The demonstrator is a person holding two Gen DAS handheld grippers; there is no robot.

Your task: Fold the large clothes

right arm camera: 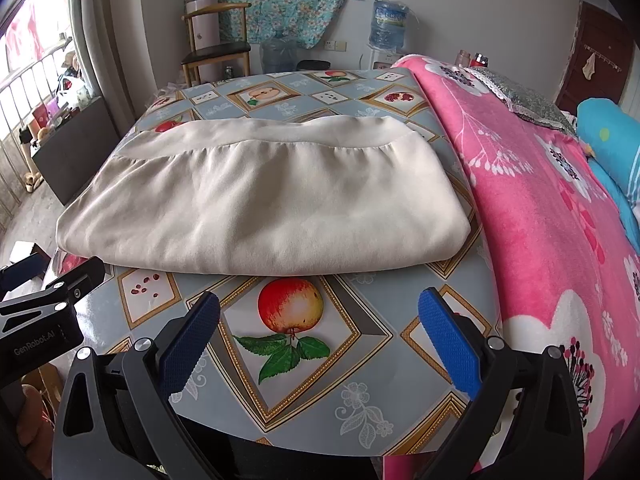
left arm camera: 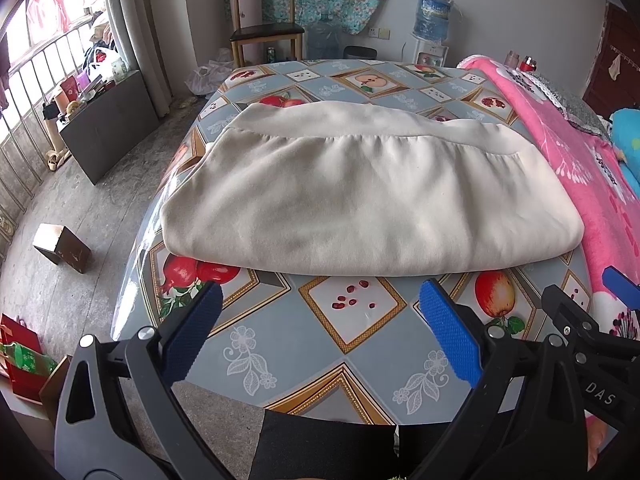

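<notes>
A cream garment (left arm camera: 360, 192) lies folded into a wide flat bundle on the table with the fruit-pattern cloth (left arm camera: 348, 328); its hem band runs along the far side. It also shows in the right wrist view (right arm camera: 264, 200). My left gripper (left arm camera: 320, 296) is open and empty, held just short of the garment's near folded edge, over the table's front. My right gripper (right arm camera: 319, 304) is open and empty, also just short of the near edge, further right. The right gripper's body shows in the left wrist view (left arm camera: 580, 332), and the left gripper's body in the right wrist view (right arm camera: 44, 312).
A pink flowered blanket (right arm camera: 552, 216) covers the bed against the table's right side. A wooden chair (left arm camera: 264, 28) and a water dispenser (left arm camera: 432, 28) stand behind the table. A dark cabinet (left arm camera: 108, 128) and a small box (left arm camera: 62, 246) are on the floor at left.
</notes>
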